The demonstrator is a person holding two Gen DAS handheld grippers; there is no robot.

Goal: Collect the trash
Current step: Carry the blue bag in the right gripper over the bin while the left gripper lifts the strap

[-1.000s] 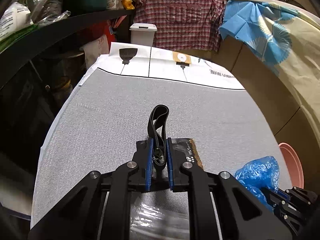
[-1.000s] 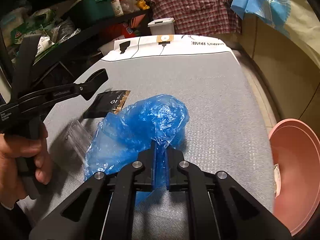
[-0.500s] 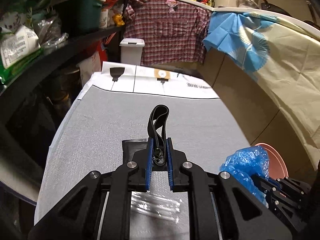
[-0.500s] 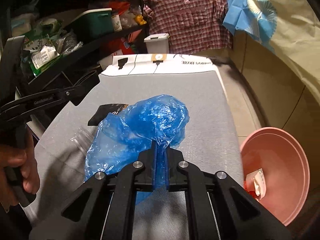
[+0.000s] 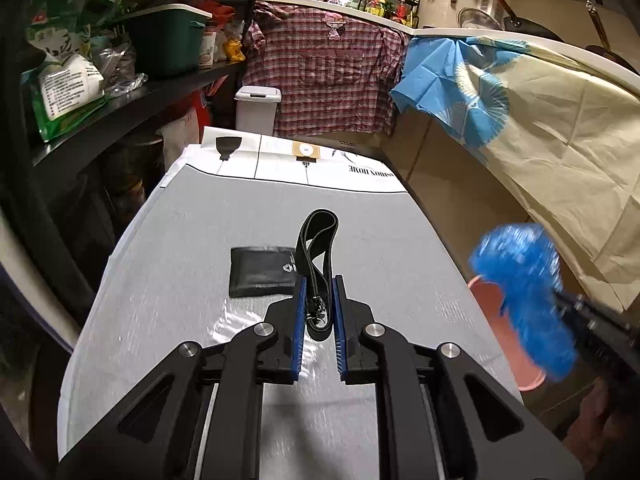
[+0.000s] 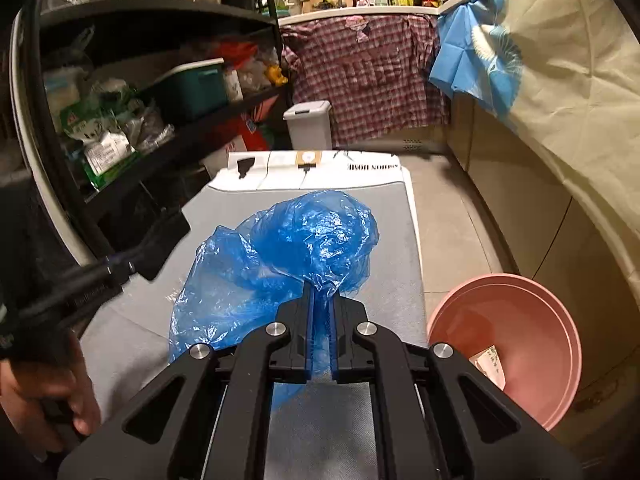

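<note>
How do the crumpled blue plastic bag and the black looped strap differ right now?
The crumpled blue plastic bag is thin, translucent and bulky; the black looped strap is narrow, opaque and flat. The bag hangs pinched in the right gripper; the strap stands up as a loop from the left gripper. The bag is near the pink basin; the strap is over the grey mat. Both are gripped and off the surface.

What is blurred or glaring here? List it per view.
Left wrist view: the blue plastic bag and the right gripper holding it are motion-smeared; glare sits on the clear wrapper; shelves at left are dark; fisheye bends the edges. Right wrist view: the bag is sharp with glossy highlights; the left gripper is soft and dark; the pink basin is clear.
</note>
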